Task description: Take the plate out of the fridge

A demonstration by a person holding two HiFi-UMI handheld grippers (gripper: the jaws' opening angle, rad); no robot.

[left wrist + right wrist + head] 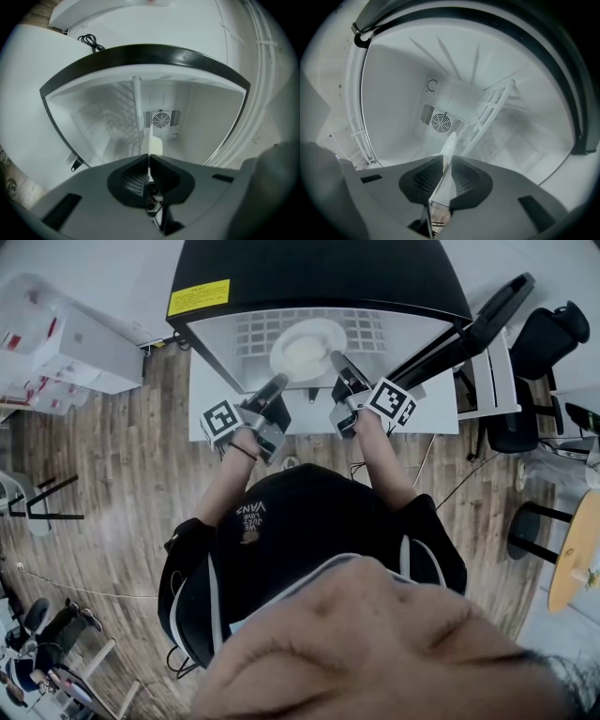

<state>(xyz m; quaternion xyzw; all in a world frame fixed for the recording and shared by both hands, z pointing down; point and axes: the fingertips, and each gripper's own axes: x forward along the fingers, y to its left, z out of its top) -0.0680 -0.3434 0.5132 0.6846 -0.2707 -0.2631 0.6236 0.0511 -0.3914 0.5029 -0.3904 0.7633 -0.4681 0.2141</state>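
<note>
A white plate lies on the wire shelf inside the open black fridge. My left gripper reaches in from the lower left and is shut on the plate's near left rim. In the left gripper view the plate shows edge-on, pinched in the closed left gripper. My right gripper holds the right rim. In the right gripper view the thin plate edge runs between the pads of the right gripper, which press on it. Both grippers point level into the fridge.
The fridge door stands swung out to the right. The fridge sits on a white table. A fan grille is on the fridge's back wall. A black chair stands at the right and white boxes at the left.
</note>
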